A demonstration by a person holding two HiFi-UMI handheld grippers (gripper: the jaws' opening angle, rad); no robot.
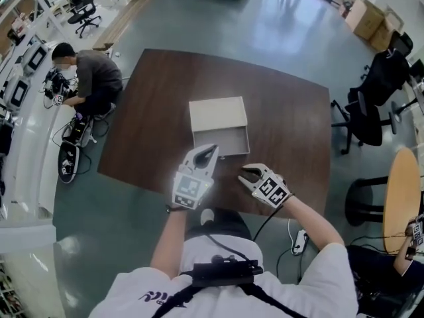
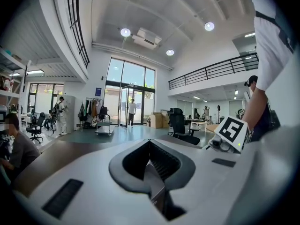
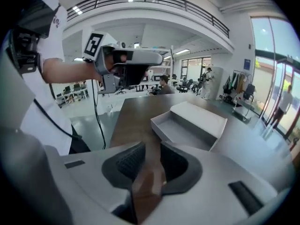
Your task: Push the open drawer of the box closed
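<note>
A white box [image 1: 217,114] lies mid-table on the dark brown table [image 1: 285,118]. Its drawer [image 1: 223,142] is pulled out toward me and looks empty. My left gripper [image 1: 213,148] hovers above the drawer's near edge, jaws together and holding nothing; in its own view the left gripper [image 2: 149,142] points out over the room, box hidden. My right gripper [image 1: 244,174] is low near the table's front edge, right of the drawer, jaws a little apart and empty. In its own view the right gripper [image 3: 152,146] faces the drawer [image 3: 183,131] and box [image 3: 202,114] from the side.
A seated person [image 1: 89,77] works at the far left by a white bench. Black office chairs [image 1: 371,105] stand to the right, with a round wooden table [image 1: 403,197] nearer. A power strip [image 1: 298,242] lies on the floor by my right arm.
</note>
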